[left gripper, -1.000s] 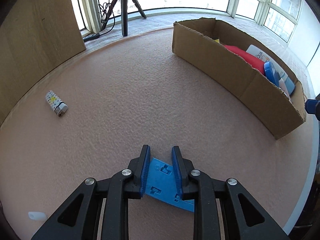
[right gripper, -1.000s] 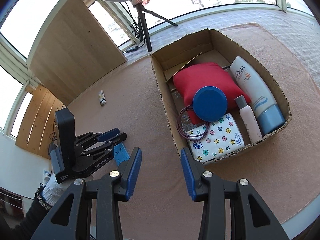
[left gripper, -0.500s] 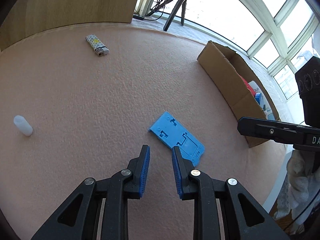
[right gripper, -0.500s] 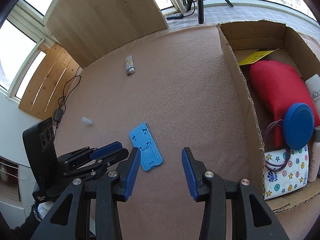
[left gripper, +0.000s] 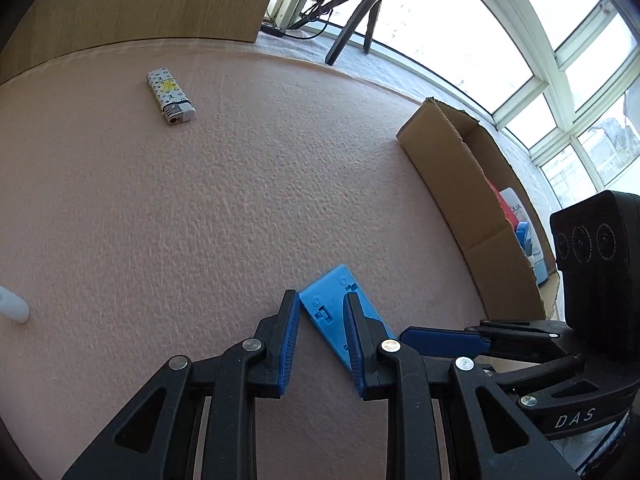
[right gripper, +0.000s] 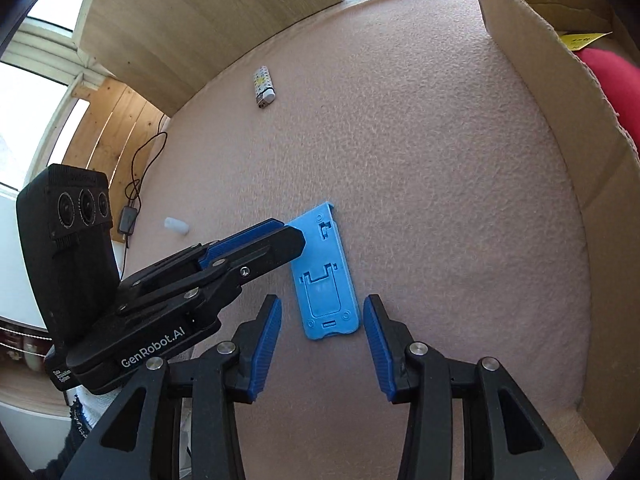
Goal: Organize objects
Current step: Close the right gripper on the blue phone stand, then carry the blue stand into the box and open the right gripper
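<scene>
A flat blue phone stand (right gripper: 324, 276) lies on the pink carpet, also seen in the left wrist view as the blue stand (left gripper: 324, 308). My right gripper (right gripper: 322, 300) is open and straddles the stand's near end without touching it. My left gripper (left gripper: 320, 298) is open by a narrow gap and hovers over the stand's other end. From the right wrist view the left gripper (right gripper: 286, 236) has its tips at the stand's left edge. The right gripper (left gripper: 444, 342) shows side-on at the lower right. A patterned lighter (left gripper: 170, 96) (right gripper: 264, 87) lies farther off.
A cardboard box (right gripper: 560, 92) (left gripper: 460, 184) stands to the right, holding a red cushion (right gripper: 612, 80) and a bottle (left gripper: 516, 212). A small white cylinder (right gripper: 176, 225) (left gripper: 12, 304) lies to the left. A wooden panel (right gripper: 200, 20) and a tripod (left gripper: 356, 12) stand at the back.
Both grippers have closed in on the blue stand. The right one swung left from the box and lowered over its near end. The left one came back over its far end.
</scene>
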Demonstrator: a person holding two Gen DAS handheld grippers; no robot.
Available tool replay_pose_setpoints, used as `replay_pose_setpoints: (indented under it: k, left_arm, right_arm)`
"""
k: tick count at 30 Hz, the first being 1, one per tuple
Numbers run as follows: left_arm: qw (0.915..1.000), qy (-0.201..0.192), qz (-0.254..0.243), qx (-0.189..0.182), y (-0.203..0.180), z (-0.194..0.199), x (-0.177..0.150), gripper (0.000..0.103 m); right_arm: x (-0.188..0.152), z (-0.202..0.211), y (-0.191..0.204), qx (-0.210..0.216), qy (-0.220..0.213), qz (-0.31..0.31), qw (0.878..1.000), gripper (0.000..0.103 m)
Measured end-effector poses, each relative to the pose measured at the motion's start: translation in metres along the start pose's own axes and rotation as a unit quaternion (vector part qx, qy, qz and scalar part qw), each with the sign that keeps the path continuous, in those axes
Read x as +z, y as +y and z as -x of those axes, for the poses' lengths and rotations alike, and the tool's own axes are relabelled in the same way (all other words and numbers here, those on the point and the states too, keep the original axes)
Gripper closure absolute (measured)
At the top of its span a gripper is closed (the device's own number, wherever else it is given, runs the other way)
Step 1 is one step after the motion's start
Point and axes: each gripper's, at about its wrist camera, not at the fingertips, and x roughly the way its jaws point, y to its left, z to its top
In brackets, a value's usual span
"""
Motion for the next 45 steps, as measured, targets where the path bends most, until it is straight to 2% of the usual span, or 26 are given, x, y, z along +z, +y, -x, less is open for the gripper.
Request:
replay_pose_setpoints:
  k: [5, 8, 10, 13, 18, 30, 36, 45]
  left_arm:
    - [0.9999, -0.006, -0.008, 0.006, 0.001, 0.004, 0.007, 0.079]
    - [0.9998, -0.009, 0.015, 0.007, 0.014, 0.012, 0.0, 0.076]
    - [0.9996, -0.007, 0.026, 0.003, 0.018, 0.016, -0.009, 0.065]
    - [0.9998, -0.002, 0.018, -0.004, 0.012, 0.019, -0.024, 0.059]
    - [0.9995, 0.006, 0.015, -0.025, -0.006, 0.017, -0.035, 0.059]
    - [0.9993, 0.011, 0.007, -0.034, -0.026, 0.003, -0.037, 0.061]
    - [0.9995, 0.002, 0.004, -0.03, -0.032, 0.007, -0.035, 0.063]
    - [0.9988, -0.02, -0.025, -0.038, -0.059, 0.023, -0.024, 0.063]
  right_arm:
    - [0.0, 0.006, 0.001, -0.007, -0.017, -0.003, 1.0, 0.064]
    - [0.006, 0.009, -0.003, -0.016, -0.026, -0.006, 1.0, 0.064]
    - [0.012, 0.01, -0.006, -0.017, -0.028, -0.01, 0.999, 0.064]
    - [0.019, 0.006, -0.006, -0.02, -0.023, -0.007, 1.0, 0.064]
    - [0.023, -0.002, 0.005, -0.03, -0.003, 0.022, 0.999, 0.064]
    - [0.025, -0.017, 0.033, -0.079, 0.025, 0.088, 0.993, 0.064]
    - [0.02, -0.008, 0.036, -0.09, 0.01, 0.095, 0.991, 0.065]
    - [0.017, 0.035, 0.031, -0.088, -0.034, 0.085, 0.992, 0.066]
